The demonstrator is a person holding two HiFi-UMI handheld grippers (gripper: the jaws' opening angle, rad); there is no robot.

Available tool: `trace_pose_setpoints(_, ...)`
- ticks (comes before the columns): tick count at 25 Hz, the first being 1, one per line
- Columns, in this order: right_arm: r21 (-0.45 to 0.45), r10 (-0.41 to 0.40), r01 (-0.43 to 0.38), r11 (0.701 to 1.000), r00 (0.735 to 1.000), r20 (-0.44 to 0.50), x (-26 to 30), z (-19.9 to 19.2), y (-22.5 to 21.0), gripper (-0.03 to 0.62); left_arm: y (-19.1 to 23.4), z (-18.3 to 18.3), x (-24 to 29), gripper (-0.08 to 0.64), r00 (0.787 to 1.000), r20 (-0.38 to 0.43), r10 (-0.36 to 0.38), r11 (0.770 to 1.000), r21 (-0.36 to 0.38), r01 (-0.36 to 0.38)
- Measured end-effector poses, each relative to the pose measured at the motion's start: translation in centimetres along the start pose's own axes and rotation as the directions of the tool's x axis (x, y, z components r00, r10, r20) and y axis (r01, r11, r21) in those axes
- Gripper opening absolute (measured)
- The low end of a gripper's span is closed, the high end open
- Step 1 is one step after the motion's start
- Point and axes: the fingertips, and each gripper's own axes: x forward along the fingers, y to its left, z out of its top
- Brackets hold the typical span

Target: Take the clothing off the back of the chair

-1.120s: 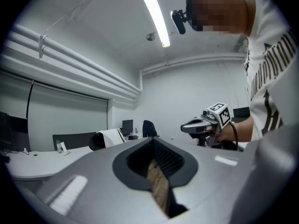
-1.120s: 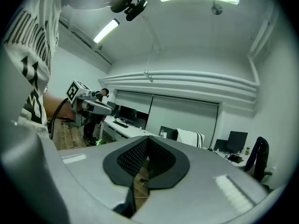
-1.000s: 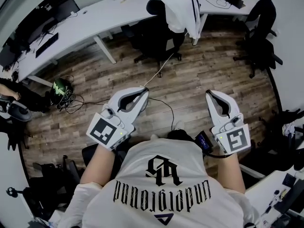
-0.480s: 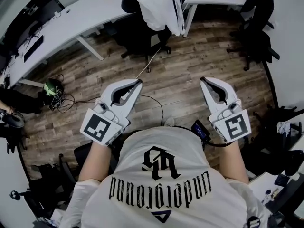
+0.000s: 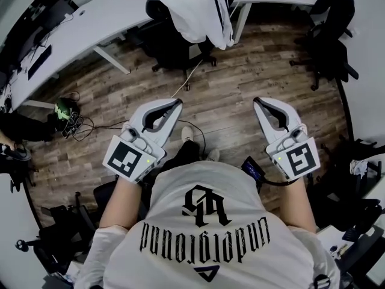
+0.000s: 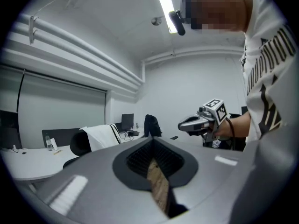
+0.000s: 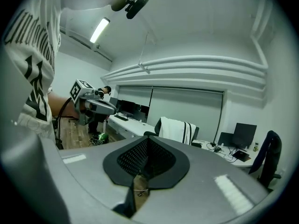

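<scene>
A white cloth garment [image 5: 201,8] has dark stripes along one edge. The black office chair [image 5: 171,47] is plain. Brown wood-grain plank floor [image 5: 240,83]. Long white desk [image 5: 84,32]. The pale grey left gripper [image 5: 178,103] and right gripper [image 5: 257,102] each carry a black-and-white square-marker cube. White T-shirt [image 5: 204,245] with black lettering.

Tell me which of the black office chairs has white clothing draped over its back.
The black office chair straight ahead, top centre in the head view: a white, dark-striped garment hangs over its backrest. The chair at right shows only black.
</scene>
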Motion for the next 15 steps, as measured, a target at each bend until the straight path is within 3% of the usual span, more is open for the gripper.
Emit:
trace_pose_setpoints(8, -0.009, 0.001, -0.001, 1.000, 1.000, -0.030, 4.9, 0.5, -1.6, 0.006, 5.9, 0.6, 2.2, 0.051, 0.996, 0.077, -0.038, 0.999, 0.041, 0.035)
trace_pose_setpoints(15, -0.031, -0.045, 0.045, 0.999, 0.999, -0.009, 10.6, 2.6, -3.8, 0.006, 11.5, 0.8, 3.8, 0.051, 0.991, 0.068, -0.113, 0.993, 0.039, 0.110)
